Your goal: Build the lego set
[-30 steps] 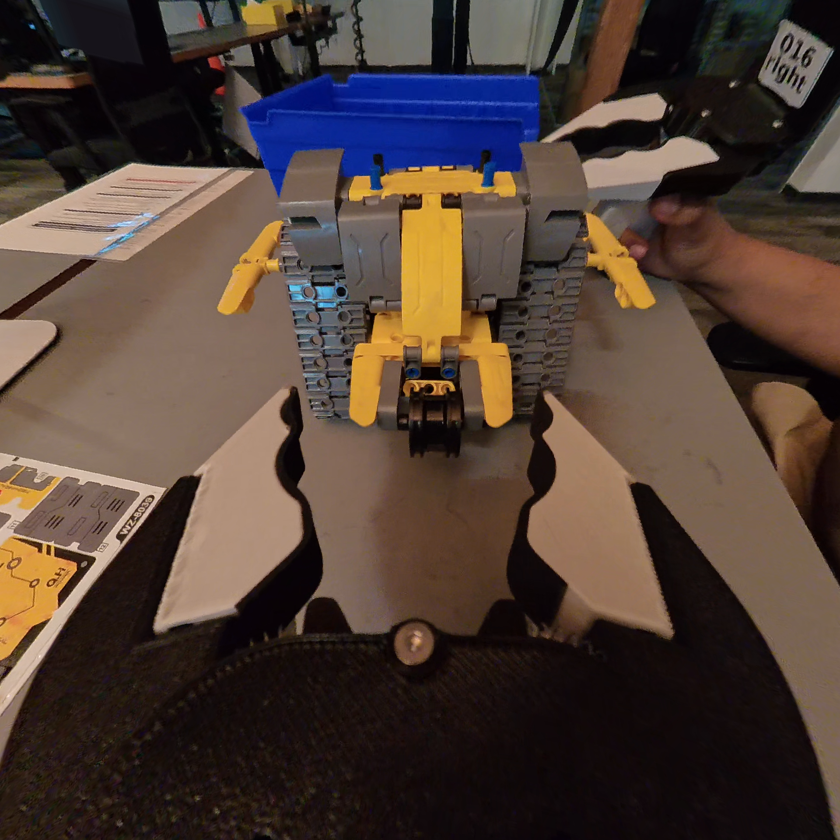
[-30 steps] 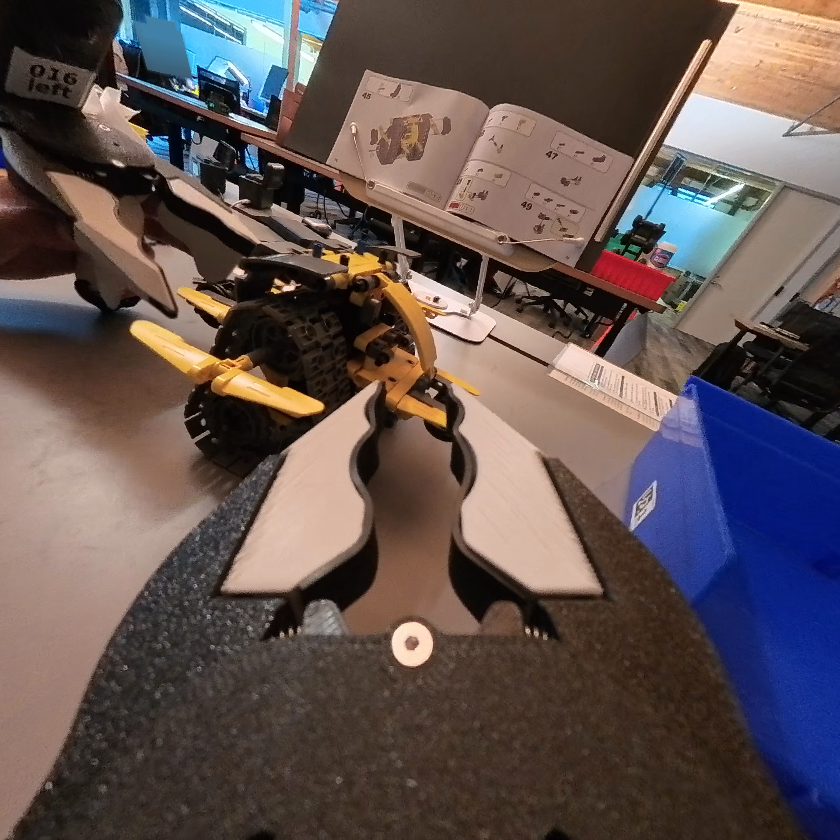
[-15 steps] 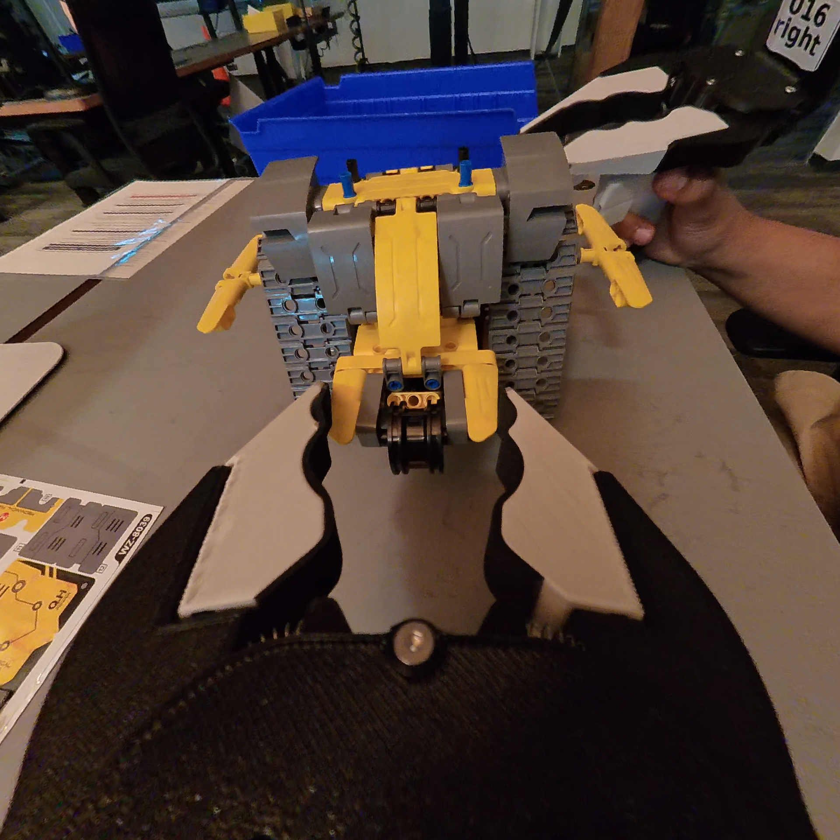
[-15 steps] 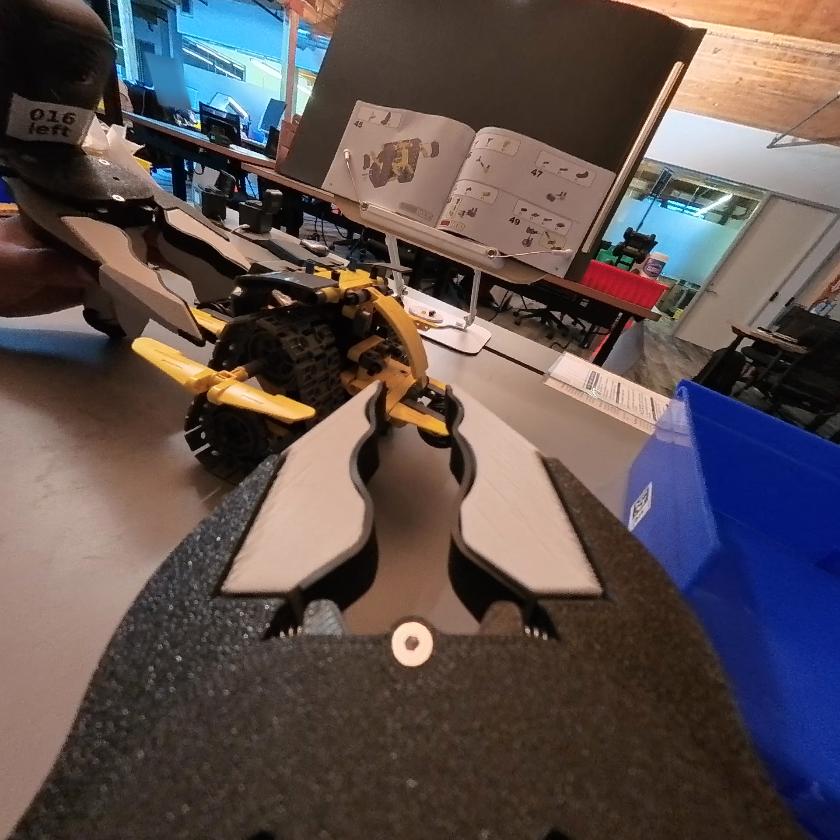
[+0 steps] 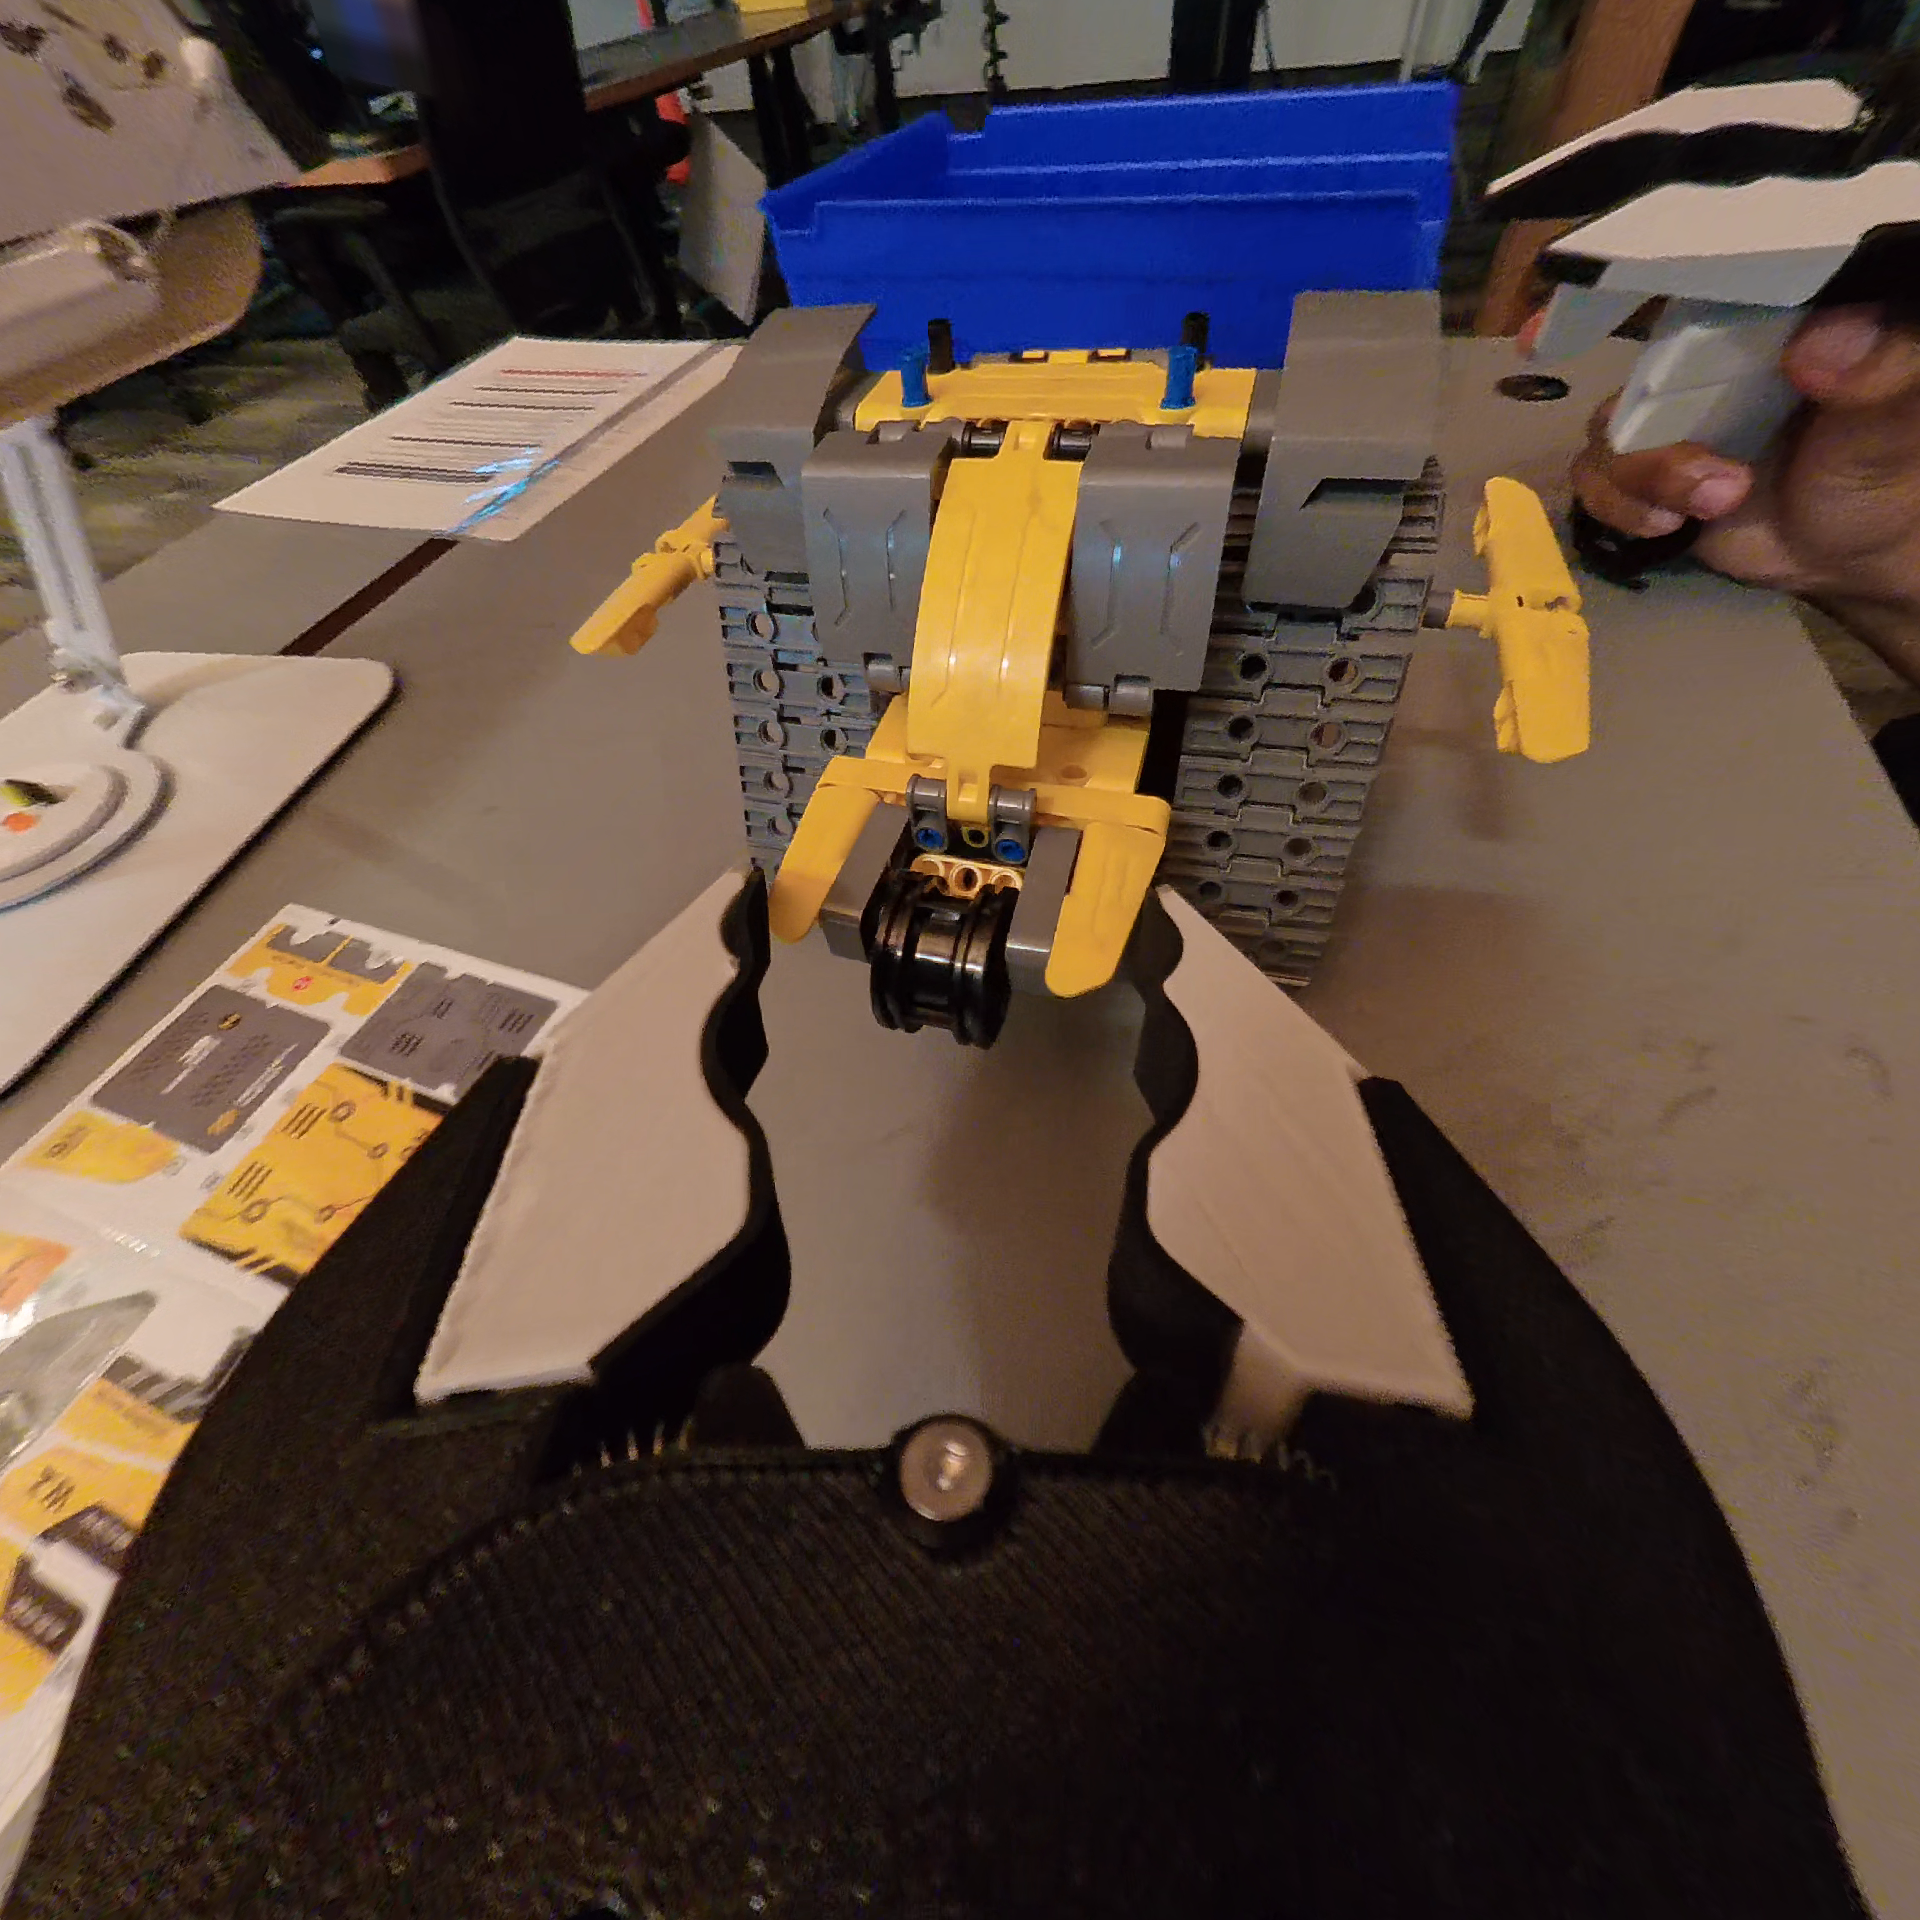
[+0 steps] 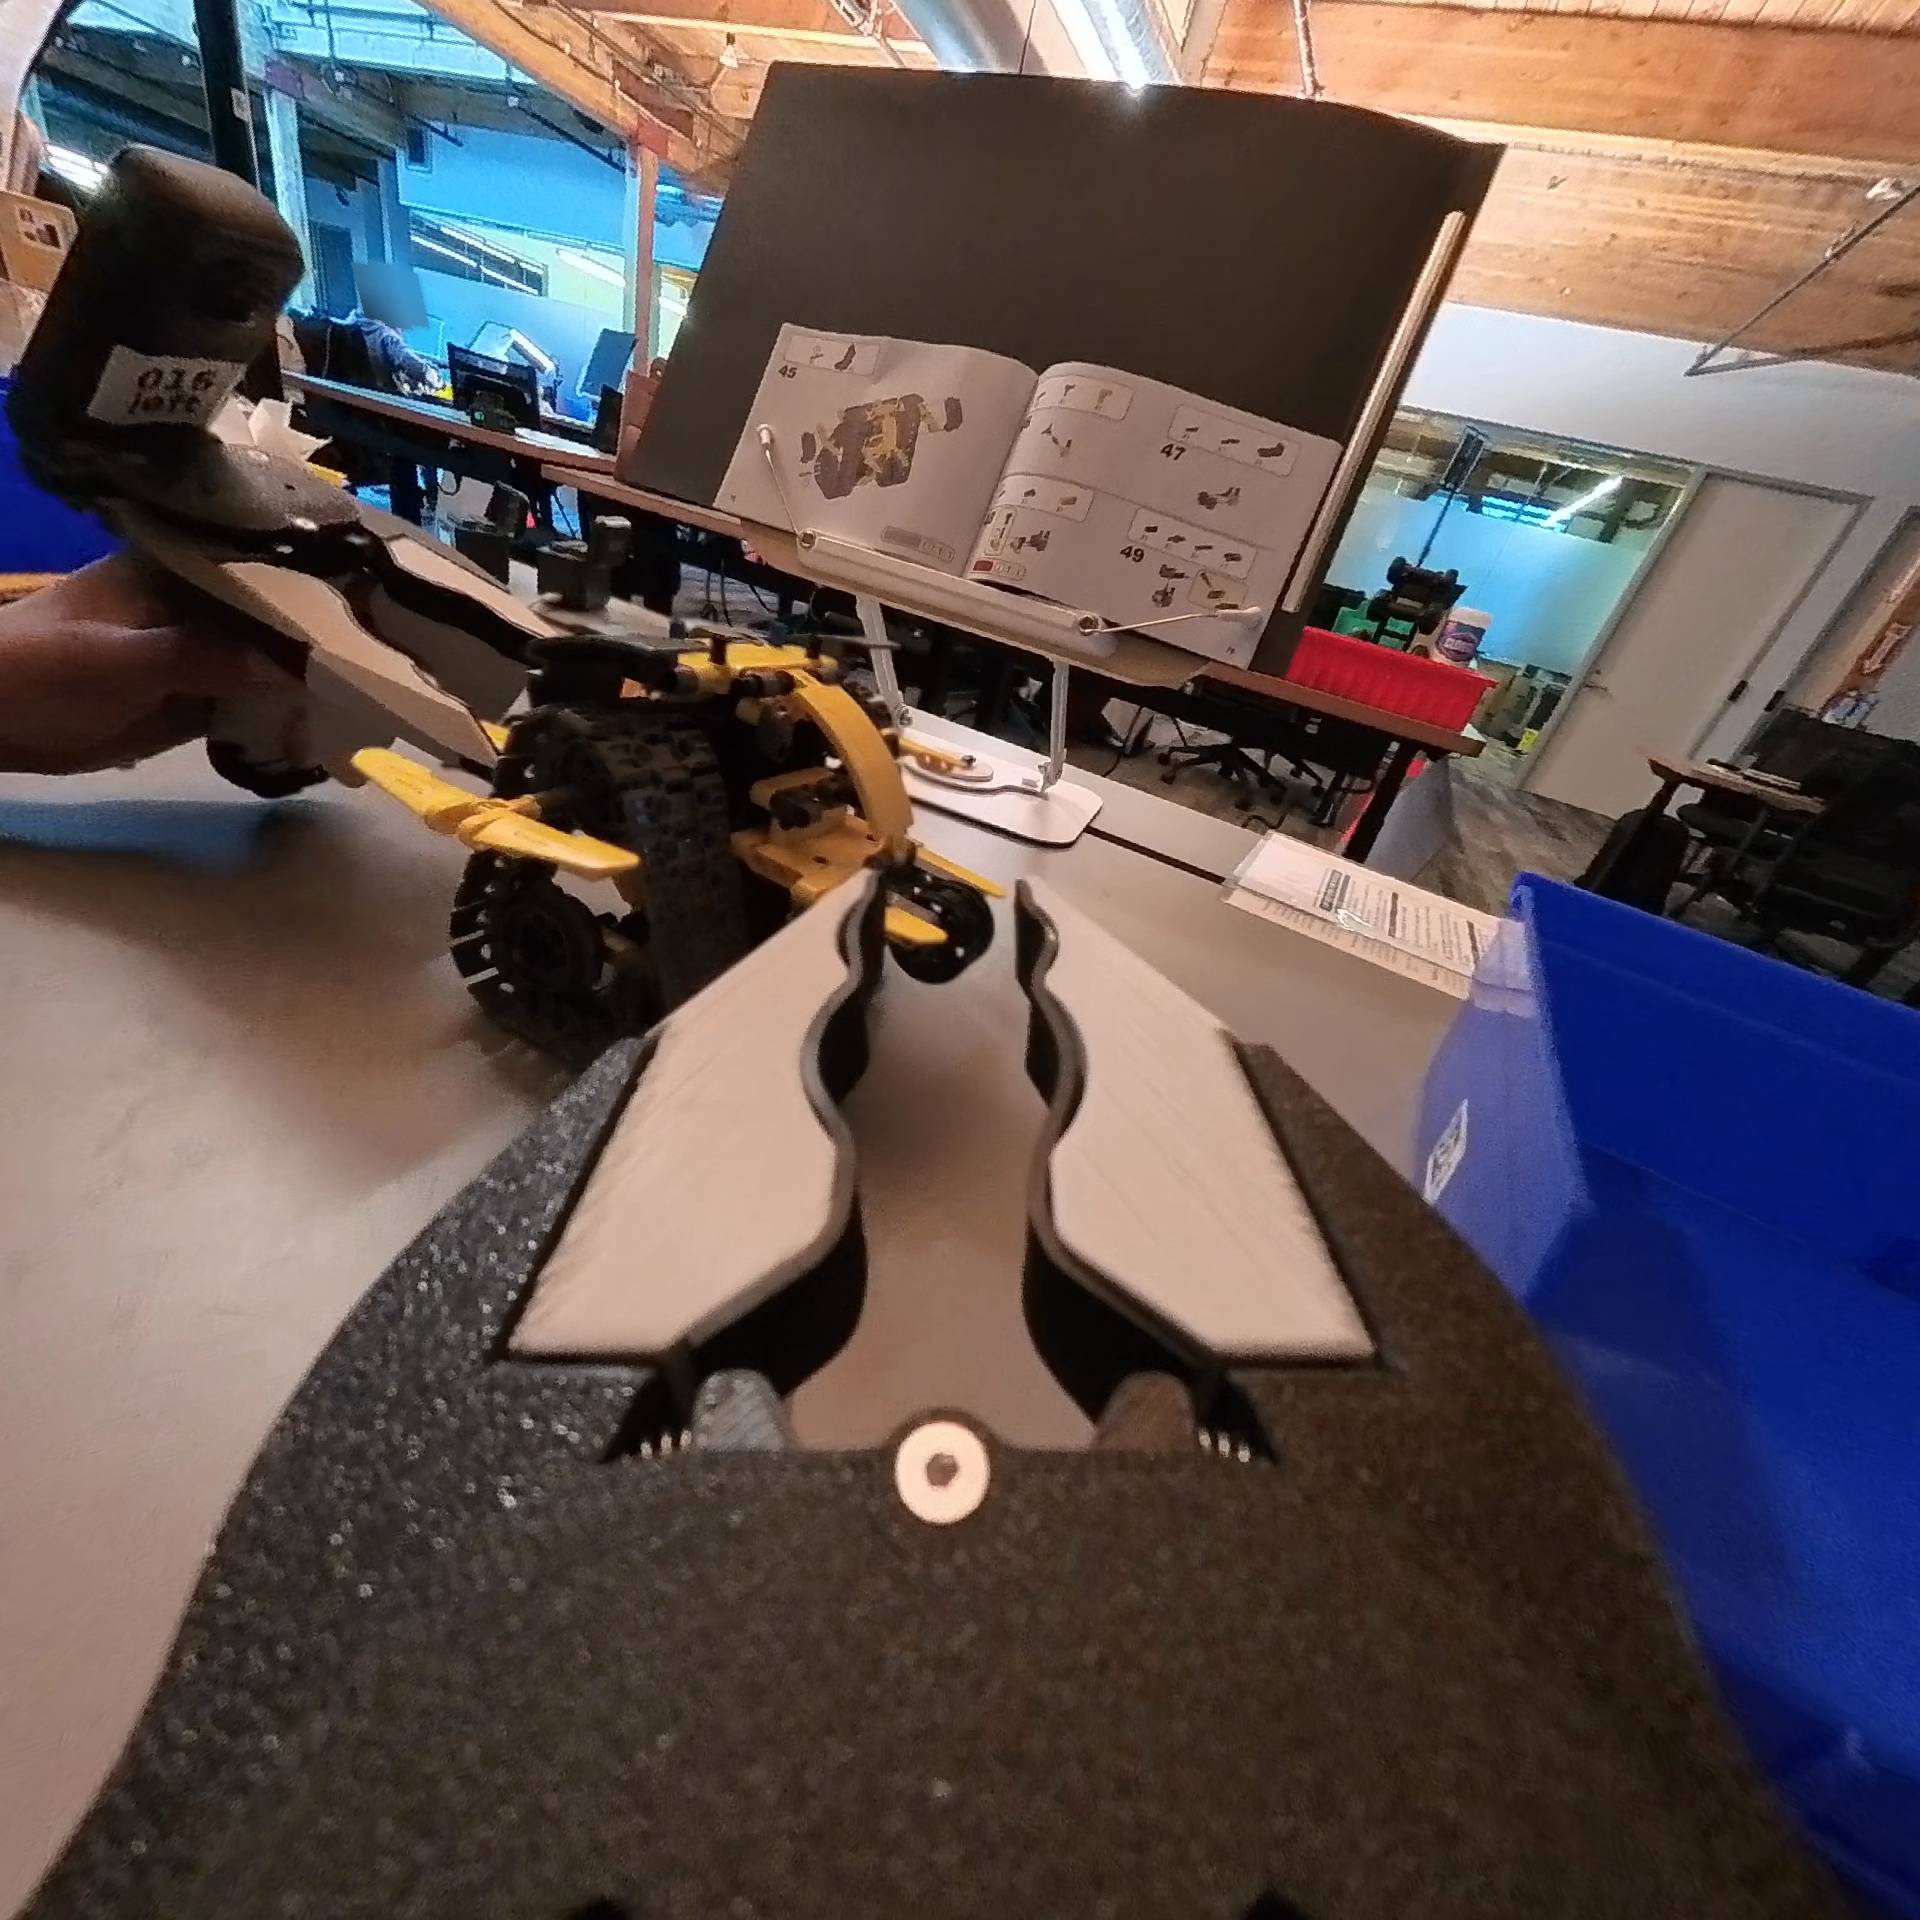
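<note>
- The left gripper point(image 5: 951, 904) is seen low over the grey worktop point(image 5: 1558, 1091), its jaws spread wide with nothing between them but bare surface.
- Just ahead of the left fingertips, the small black wheel point(image 5: 940, 977) at the near end of a yellow and grey brick-built tracked vehicle point(image 5: 1039, 623) is found; the tips flank it without touching.
- To the left of that gripper, a sticker sheet point(image 5: 291, 1081) printed in yellow and grey is laid flat on the worktop, and the white base of a book stand point(image 5: 208, 727) is set beyond it.
- The vehicle is stood upright on the worktop, with yellow blades projecting from both sides and dark tracks wrapped around its flanks.
- The right gripper point(image 6: 945, 894) is held beside the vehicle, its jaws parted by a narrow gap and clamped on nothing; the left tip is lined up with the yellow frame, though contact cannot be judged.
- A blue bin point(image 6: 1714, 1195) is placed close to the right of this gripper, at the vehicle's far end.
- A printed paper sheet point(image 5: 488, 436) is laid farther back on the worktop.
- An open instruction booklet point(image 6: 1039, 478) is propped on the stand against a dark board.
</note>
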Available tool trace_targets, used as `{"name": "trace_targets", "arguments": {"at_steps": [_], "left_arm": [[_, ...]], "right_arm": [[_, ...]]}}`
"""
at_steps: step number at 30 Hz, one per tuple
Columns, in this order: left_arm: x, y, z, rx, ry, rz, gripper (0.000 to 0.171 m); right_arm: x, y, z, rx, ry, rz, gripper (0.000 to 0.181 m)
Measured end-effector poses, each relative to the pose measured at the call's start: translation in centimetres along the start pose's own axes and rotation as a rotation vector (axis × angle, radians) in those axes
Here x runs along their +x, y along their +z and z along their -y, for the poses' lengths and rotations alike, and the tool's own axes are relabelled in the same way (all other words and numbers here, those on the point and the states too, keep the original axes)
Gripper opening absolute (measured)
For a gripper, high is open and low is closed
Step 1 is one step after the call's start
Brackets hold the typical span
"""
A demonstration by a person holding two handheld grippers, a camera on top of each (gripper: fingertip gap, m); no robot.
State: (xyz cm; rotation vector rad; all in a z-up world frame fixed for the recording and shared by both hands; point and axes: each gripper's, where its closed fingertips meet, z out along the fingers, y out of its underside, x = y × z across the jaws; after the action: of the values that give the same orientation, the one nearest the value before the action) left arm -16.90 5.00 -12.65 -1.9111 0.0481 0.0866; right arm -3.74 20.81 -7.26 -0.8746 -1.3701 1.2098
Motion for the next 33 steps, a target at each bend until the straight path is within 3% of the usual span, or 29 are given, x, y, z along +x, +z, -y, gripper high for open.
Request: {"name": "trace_targets", "arguments": {"at_steps": [16, 18, 20, 23, 26, 30, 33], "left_arm": [[-3.2, -2.7, -1.2, 0.016, -0.078, -0.007, 0.069], [-4.0, -2.9, -0.9, 0.04, -0.109, 0.026, 0.081], [-4.5, -3.6, -0.3, 0.099, -0.139, 0.033, 0.088], [-4.6, -4.9, 0.8, 0.2, -0.187, -0.017, 0.088], [-4.5, -5.5, 1.1, 0.23, -0.214, -0.07, 0.09], [-4.0, -5.7, 1.3, 0.237, -0.223, -0.119, 0.089], [-3.8, -5.7, 1.3, 0.23, -0.22, -0.141, 0.089]], "right_arm": [[0.1, -0.1, 0.3, 0.029, 0.002, -0.01, 0.025], [0.1, 0.3, 1.0, 0.085, 0.015, -0.018, 0.026], [-0.7, 1.3, 2.4, 0.193, 0.025, 0.018, 0.034], [-1.4, 4.1, 4.6, 0.192, 0.014, 0.072, 0.037], [-1.4, 7.3, 6.4, 0.183, 0.139, 0.212, 0.045], [-2.0, 11.7, 0.5, -0.075, 0.213, 0.411, 0.054], [-3.2, 11.9, -0.8, -0.09, 0.336, 0.514, 0.058]]}}
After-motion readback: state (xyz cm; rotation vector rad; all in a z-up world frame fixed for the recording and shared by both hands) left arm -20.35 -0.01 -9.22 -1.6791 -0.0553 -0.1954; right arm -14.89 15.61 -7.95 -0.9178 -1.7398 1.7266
